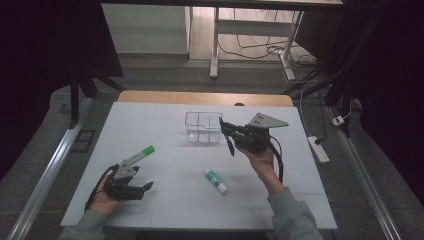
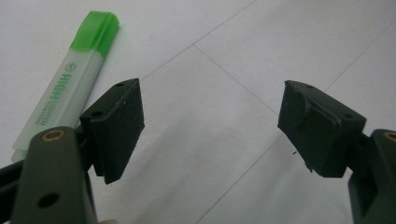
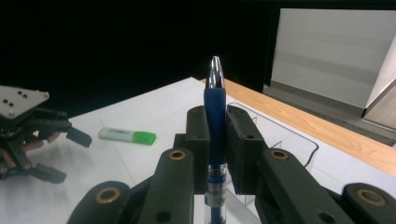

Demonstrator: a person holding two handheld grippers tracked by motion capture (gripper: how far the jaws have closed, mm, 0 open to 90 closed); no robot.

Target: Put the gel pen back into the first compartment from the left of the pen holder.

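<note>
The right gripper (image 3: pixel 215 140) clamps a blue ballpoint pen (image 3: pixel 215 112) beside the clear plastic divided box (image 1: pixel 203 127); the left gripper (image 2: pixel 210 126) gapes, holding nothing.

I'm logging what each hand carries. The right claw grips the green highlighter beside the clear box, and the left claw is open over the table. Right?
Not quite. The right claw grips a blue pen, as the right gripper view shows. The green highlighter lies on the table beside the open left claw.

1. I see a blue pen (image 3: pixel 215 121) with a shiny silver tip and a see-through end. It is squeezed between two black pads and is up off the table.
2. In the high view the pen (image 1: pixel 229 142) hangs just beside the clear box (image 1: pixel 203 127).
</note>
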